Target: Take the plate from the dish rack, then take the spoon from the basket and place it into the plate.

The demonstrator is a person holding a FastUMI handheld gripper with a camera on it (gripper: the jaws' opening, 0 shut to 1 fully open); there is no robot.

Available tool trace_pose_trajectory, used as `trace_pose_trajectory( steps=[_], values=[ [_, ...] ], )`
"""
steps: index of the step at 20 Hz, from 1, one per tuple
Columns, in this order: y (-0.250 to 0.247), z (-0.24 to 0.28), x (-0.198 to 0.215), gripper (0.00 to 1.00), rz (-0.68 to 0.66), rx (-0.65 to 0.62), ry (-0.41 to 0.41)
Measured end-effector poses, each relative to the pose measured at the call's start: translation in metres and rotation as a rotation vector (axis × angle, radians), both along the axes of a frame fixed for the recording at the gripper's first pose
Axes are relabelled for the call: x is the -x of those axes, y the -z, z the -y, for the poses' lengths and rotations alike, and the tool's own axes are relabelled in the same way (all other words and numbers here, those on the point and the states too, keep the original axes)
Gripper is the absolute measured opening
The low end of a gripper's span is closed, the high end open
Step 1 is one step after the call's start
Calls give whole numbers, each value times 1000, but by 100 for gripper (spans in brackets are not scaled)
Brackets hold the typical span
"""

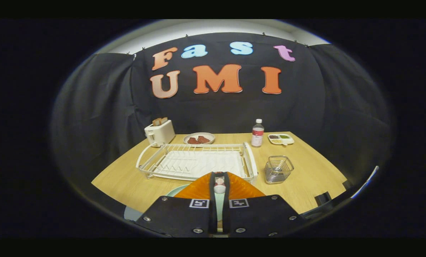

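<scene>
Fingers: the gripper is nearly closed, with a slim gap down its middle. I read both fingers as pressing on a thin object held in that gap.
Held object: I take it to be the spoon. A pale rounded end shows near the fingertips and a narrow handle runs back between the fingers.
Spoon axis: it lies along the fingers, pointing away from me toward the dish rack.
Plate: a pale plate lies flat at the near edge of the tabletop. It sits under the fingers and slightly to their left, mostly hidden by them.
Key relation: the spoon hangs above the plate's right part, so I judge the coming move to be a short drop, perhaps with a nudge left. How high it hangs I cannot tell.
Dish rack: the dish rack stands just beyond the fingertips, mid-tabletop, and holds no plate.
Basket: the wire basket is right of the rack, ahead of the fingers and to the right. I see no spoon in it.
Progress: by my reckoning, only the release is left.
</scene>
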State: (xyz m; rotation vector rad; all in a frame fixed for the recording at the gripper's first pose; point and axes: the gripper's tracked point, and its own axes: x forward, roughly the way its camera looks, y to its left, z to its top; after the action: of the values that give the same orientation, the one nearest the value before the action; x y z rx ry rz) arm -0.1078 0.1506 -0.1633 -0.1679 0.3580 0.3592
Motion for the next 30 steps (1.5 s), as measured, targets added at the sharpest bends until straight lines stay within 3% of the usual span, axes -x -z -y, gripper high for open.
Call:
trace_pose_trajectory(
  steps=[10,17,23,25,28,30],
  values=[
    [79,-31,9,6,-131,65,-112],
    [100,-31,10,9,-193,82,-131],
    [97,-17,3,19,-240,46,-77],
    [83,-10,-5,29,-225,34,-52],
    [57,5,-22,76,-185,17,-1],
    [40,16,-32,95,-157,8,32]
  ],
)
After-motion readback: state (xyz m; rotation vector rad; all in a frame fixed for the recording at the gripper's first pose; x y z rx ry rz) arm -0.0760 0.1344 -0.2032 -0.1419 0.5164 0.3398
